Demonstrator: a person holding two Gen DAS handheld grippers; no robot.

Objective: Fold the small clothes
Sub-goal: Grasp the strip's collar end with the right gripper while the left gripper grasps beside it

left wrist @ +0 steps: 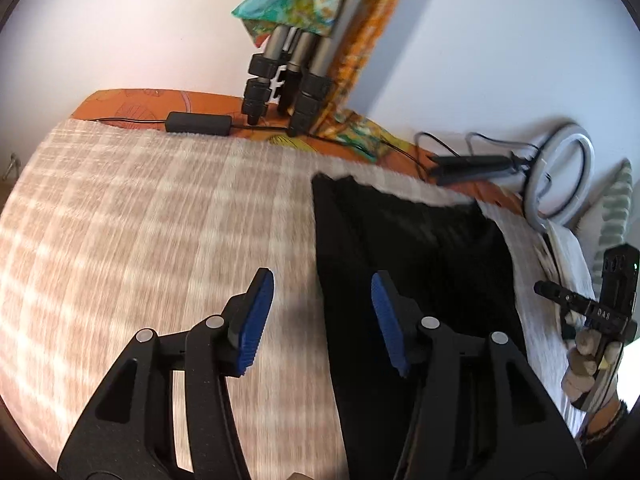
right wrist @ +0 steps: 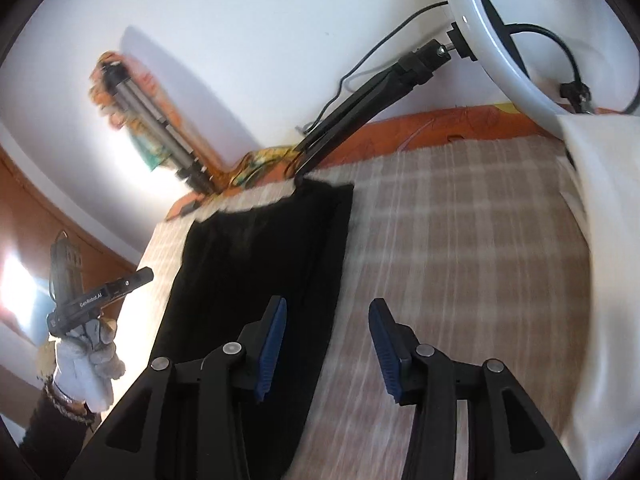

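A black garment (left wrist: 416, 248) lies flat on the beige checked blanket (left wrist: 160, 220), folded into a long narrow strip; it also shows in the right wrist view (right wrist: 256, 264). My left gripper (left wrist: 322, 304) is open and empty, raised above the garment's left edge. My right gripper (right wrist: 328, 332) is open and empty, raised above the garment's right edge. Each gripper shows in the other's view, held in a gloved hand: the right one at the far right (left wrist: 600, 312), the left one at the far left (right wrist: 96, 300).
A tripod (left wrist: 288, 80) draped with colourful cloth leans on the wall at the back. A black power adapter (left wrist: 199, 123) with cable lies on the orange sheet. A ring light (left wrist: 560, 176) on a stand lies at the right. White cloth (right wrist: 600, 260) lies beside it.
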